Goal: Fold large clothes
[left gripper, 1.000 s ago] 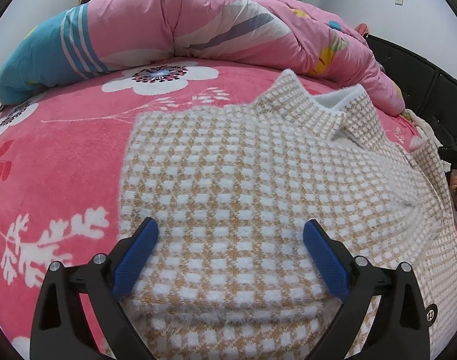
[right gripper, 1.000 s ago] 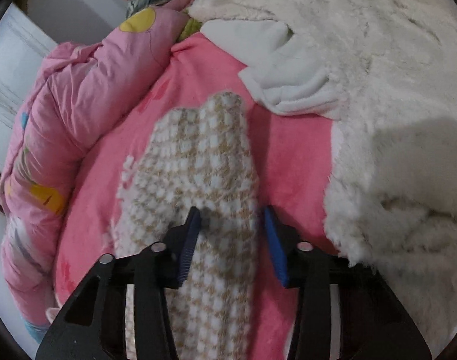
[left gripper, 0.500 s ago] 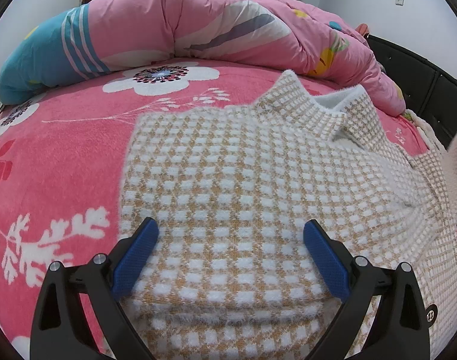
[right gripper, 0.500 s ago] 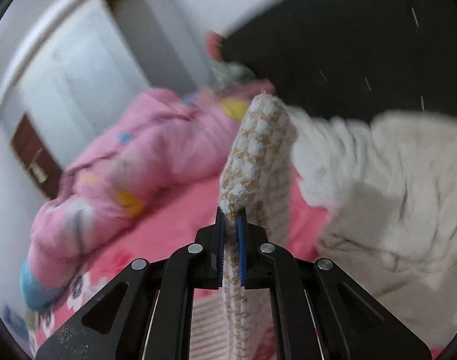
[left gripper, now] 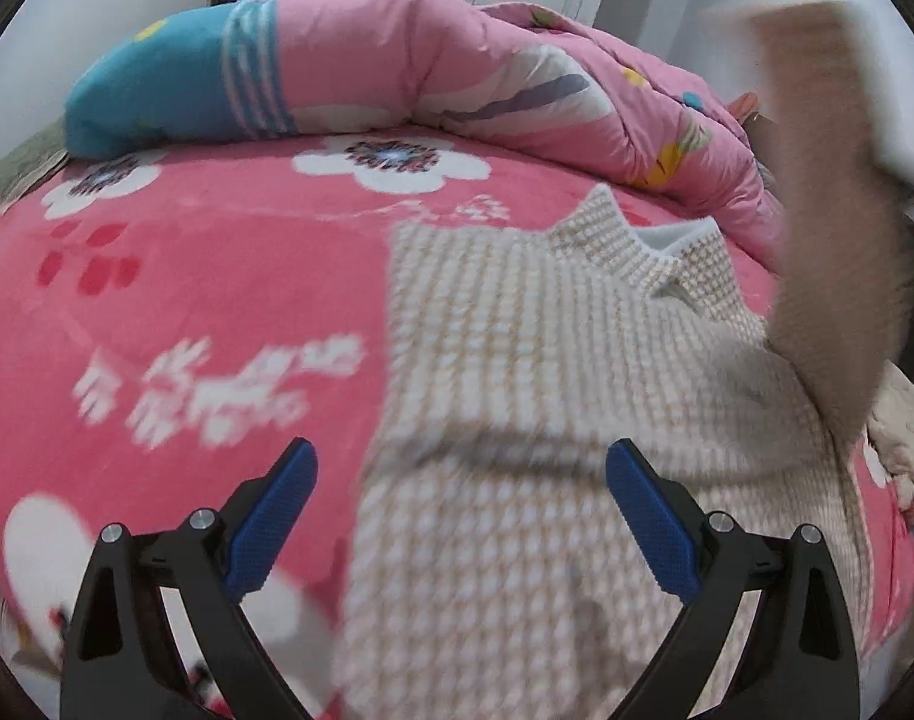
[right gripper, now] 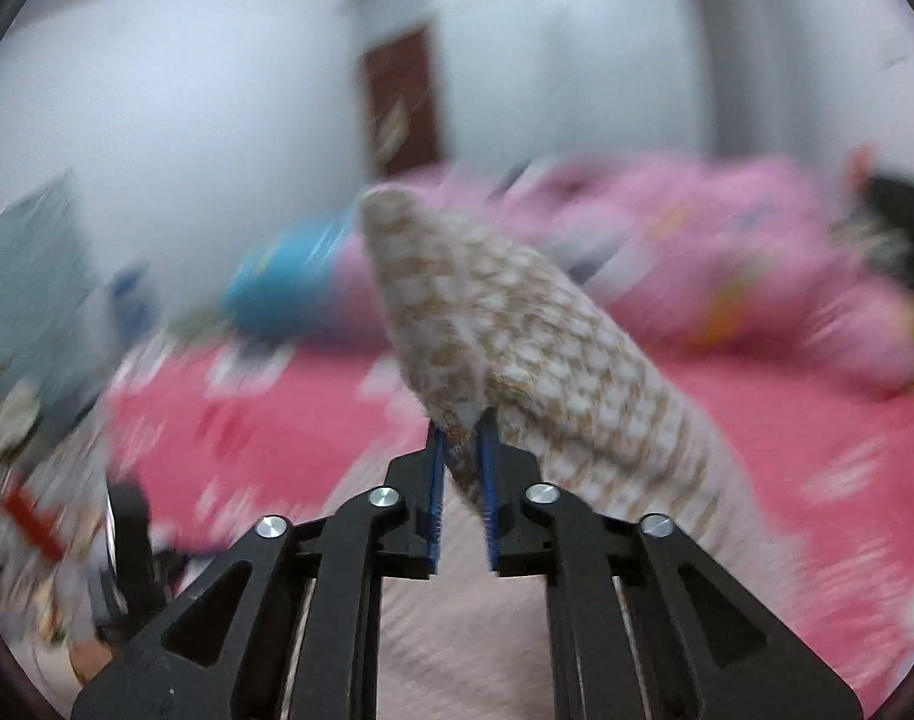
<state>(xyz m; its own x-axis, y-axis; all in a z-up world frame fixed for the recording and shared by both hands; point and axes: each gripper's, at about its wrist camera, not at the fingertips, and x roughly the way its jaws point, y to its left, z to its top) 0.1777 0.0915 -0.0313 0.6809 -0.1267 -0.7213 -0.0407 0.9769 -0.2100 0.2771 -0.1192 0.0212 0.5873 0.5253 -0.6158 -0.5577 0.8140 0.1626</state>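
My right gripper (right gripper: 462, 468) is easing apart, the fuzzy tan-and-white checked sleeve (right gripper: 517, 330) between its pads, raised over the garment. My left gripper (left gripper: 460, 516) gapes empty above the checked sweater body (left gripper: 547, 390), which stretches away lengthwise toward its collar on the pink floral blanket (left gripper: 217, 252).

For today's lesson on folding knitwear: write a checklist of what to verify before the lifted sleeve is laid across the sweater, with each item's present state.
1. Sleeve between the pads of the right tool: ok, though its jaws are opening, so the hold may be loosening.
2. Left tool free of fabric: ok, jaws wide, nothing between them.
3. Sweater body lying flat on the pink blanket: ok.
4. Collar spread and visible: ok.
5. Landing area on the sweater body clear: ok, only the left tool hovers near.
6. Other sleeve already folded in: cannot tell.
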